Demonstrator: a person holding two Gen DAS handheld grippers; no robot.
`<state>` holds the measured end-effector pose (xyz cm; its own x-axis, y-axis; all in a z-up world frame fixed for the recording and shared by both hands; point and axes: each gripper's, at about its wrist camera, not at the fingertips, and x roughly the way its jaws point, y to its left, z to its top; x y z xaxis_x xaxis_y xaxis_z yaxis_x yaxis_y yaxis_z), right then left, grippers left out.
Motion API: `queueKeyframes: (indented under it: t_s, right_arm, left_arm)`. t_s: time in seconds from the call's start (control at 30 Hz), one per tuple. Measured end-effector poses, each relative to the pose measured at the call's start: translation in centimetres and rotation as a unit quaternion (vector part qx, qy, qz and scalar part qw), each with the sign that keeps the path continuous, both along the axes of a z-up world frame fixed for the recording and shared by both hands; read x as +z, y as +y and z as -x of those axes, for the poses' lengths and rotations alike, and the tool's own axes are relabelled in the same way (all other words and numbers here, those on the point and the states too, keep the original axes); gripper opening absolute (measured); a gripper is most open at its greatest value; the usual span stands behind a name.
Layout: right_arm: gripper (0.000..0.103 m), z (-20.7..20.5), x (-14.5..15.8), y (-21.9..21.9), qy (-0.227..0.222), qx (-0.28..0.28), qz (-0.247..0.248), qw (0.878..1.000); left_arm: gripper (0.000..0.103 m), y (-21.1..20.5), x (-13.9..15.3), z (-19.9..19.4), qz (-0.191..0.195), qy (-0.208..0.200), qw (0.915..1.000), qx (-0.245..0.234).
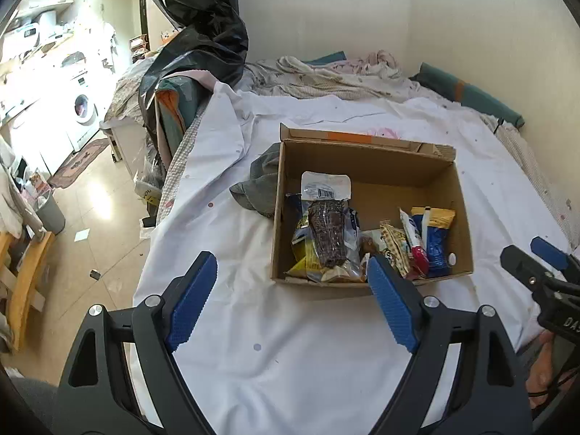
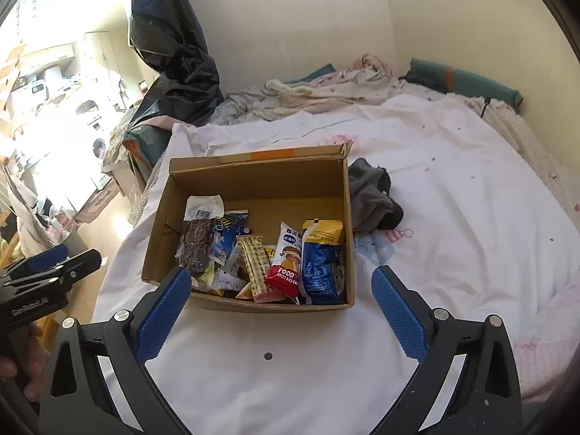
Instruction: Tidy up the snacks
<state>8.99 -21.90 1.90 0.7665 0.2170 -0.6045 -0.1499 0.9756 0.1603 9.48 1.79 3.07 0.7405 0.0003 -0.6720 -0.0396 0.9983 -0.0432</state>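
Note:
An open cardboard box (image 1: 366,166) (image 2: 253,177) sits on a white bed sheet. Several snack packets lie inside: a dark brown bar in clear wrap (image 1: 326,233) (image 2: 195,243), a blue and yellow packet (image 1: 436,239) (image 2: 320,257), a red and white rice cake packet (image 2: 286,264) and a checked yellow bar (image 2: 255,261). My left gripper (image 1: 290,275) is open and empty, just in front of the box's near wall. My right gripper (image 2: 281,290) is open and empty at the near edge of the box. Each gripper shows at the other view's edge.
A grey cloth (image 1: 262,181) (image 2: 373,195) lies crumpled against the box. Rumpled bedding (image 1: 326,76) and a teal pillow (image 1: 471,94) lie by the wall. A black plastic bag (image 1: 195,18) hangs at the bed's left end. The floor (image 1: 90,217) drops off to the left.

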Motion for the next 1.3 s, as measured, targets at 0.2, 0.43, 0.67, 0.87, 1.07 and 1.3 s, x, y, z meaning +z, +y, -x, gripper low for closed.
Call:
queueKeyframes:
  t_s: [0.2,0.43,0.67,0.87,1.07,1.3]
  right_arm:
    - [0.102,0.7,-0.9,1.0,0.012,0.006,0.005,1.000]
    - [0.102,0.5,-1.9,2.8,0.016,0.013,0.028,0.999]
    - [0.102,0.4,-2.1,2.5,0.019,0.007,0.025,0.999]
    - [0.102,0.2,-2.2,2.3,0.023,0.003,0.024,0.999]
    - [0.102,0.2,-2.4,2.3,0.025,0.004,0.022,0.999]
    - [0.102,0.2,-2.5,2.3,0.028,0.003,0.019,0.999]
  left_arm:
    - [0.083,0.3,-1.1,1.3,0.026,0.013,0.9995,0.013]
    - [0.092,-0.5,-2.3,0.7,0.021,0.029,0.9994,-0.003]
    - [0.103,-0.7,-2.7,0.7,0.006,0.031,0.9995,0.007]
    - [0.103,-0.3,-2.6,0.6,0.013,0.028,0.9994,0.014]
    - [0.103,-0.2,-2.6,0.6,0.014,0.031,0.9993,0.016]
    - [0.103,-0.2,-2.6,0.5,0.012,0.031,0.9993,0.017]
